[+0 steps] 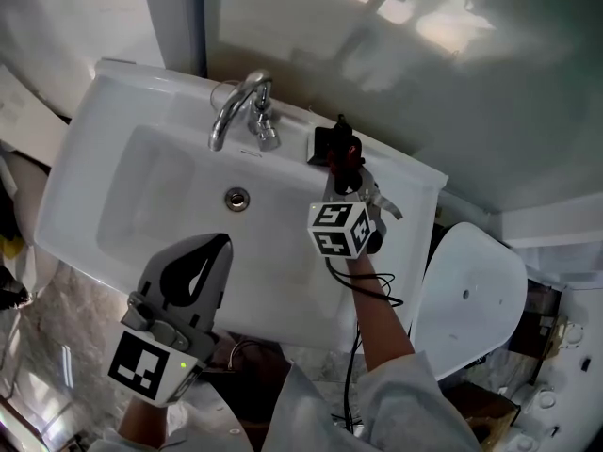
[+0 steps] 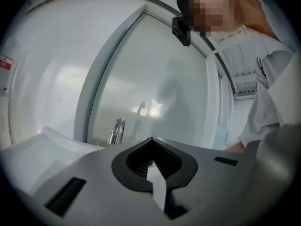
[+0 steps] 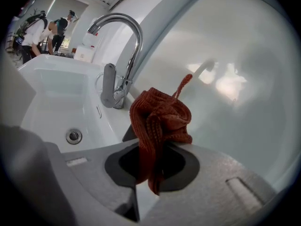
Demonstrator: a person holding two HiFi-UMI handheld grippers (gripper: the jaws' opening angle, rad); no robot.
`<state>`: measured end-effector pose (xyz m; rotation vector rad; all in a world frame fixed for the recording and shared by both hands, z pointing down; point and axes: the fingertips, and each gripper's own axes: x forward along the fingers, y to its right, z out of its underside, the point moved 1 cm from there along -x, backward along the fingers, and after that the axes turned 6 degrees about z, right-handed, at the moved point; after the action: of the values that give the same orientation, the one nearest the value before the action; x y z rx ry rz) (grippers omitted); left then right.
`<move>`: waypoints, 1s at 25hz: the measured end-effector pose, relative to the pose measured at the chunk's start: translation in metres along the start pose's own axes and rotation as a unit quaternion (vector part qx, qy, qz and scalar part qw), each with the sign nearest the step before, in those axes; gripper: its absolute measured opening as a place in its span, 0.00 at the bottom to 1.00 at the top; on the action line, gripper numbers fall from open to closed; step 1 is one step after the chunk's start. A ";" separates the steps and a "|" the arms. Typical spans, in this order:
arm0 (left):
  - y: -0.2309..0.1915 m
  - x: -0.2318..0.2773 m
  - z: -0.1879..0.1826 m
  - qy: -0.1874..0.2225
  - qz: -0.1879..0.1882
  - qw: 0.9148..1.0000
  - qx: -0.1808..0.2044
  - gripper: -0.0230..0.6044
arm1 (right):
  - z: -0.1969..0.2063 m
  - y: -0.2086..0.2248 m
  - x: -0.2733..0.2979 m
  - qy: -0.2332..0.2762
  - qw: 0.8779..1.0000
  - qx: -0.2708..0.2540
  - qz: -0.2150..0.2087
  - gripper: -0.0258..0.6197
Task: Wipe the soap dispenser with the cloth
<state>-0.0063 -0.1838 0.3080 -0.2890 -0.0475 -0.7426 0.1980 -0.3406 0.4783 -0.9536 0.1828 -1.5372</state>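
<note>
Right gripper (image 1: 351,181) pinching red cloth (image 3: 160,119) at black soap dispenser (image 1: 320,145), back rim of sink (image 1: 113,111). Wiping likely barely begun. Left gripper (image 1: 219,246) pressed together, empty.

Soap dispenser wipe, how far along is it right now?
Done: the red cloth is clamped in the right gripper. In hand: it is held up by the black soap dispenser on the sink back rim; contact cannot be told. To do: the wiping itself. The left gripper is shut, empty, over the sink's front.
</note>
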 end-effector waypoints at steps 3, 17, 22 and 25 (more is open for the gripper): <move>-0.002 0.000 0.002 0.000 -0.001 1.000 0.006 0.03 | 0.004 -0.006 -0.001 -0.004 1.000 -0.015 0.005 0.13; 0.001 0.005 0.009 -0.007 -0.002 1.000 0.001 0.03 | 0.036 -0.058 0.010 -0.061 0.994 -0.061 -0.061 0.13; 0.003 0.005 0.009 -0.007 0.001 1.000 0.000 0.03 | 0.041 -0.064 0.000 -0.070 0.993 -0.059 -0.076 0.13; 0.002 0.002 0.009 -0.011 0.004 1.000 0.013 0.03 | 0.034 -0.058 -0.014 -0.063 0.993 -0.060 -0.074 0.13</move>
<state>-0.0027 -0.1814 0.3165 -0.2724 -0.0773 -0.7302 0.1754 -0.3013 0.5295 -1.1784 0.1180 -1.6085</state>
